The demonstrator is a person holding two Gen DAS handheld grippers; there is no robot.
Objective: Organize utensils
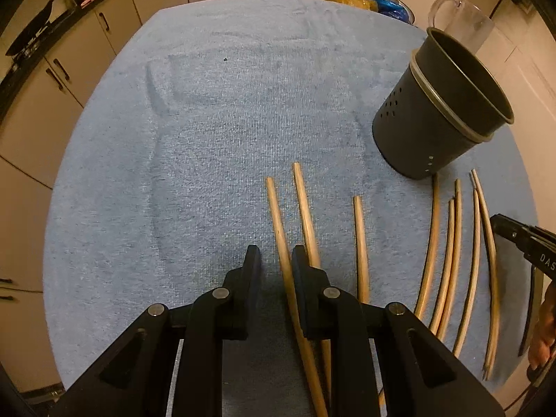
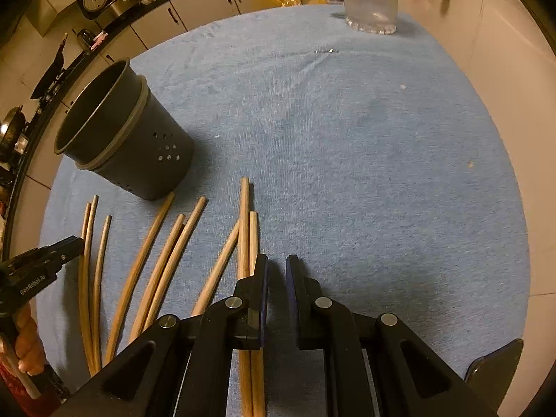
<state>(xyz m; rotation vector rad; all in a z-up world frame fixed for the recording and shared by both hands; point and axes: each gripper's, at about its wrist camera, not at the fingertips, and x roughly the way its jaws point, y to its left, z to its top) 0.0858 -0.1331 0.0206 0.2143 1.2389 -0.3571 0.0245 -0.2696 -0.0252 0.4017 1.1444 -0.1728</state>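
Wooden chopsticks [image 1: 358,243] lie loose in a rough row on a blue towel [image 1: 208,139] covering the table, tips toward a dark perforated utensil holder [image 1: 434,111] standing upright just beyond them. Left tongs [image 1: 276,260], jaws parted by a narrow gap, straddle one chopstick [image 1: 278,222] low over the towel; contact with the pads cannot be told. Right tongs [image 2: 277,271], jaws slightly apart, hold nothing, just beside the rightmost pair of chopsticks [image 2: 245,229]. A clear glass mug [image 2: 371,0] stands at the towel's far edge.
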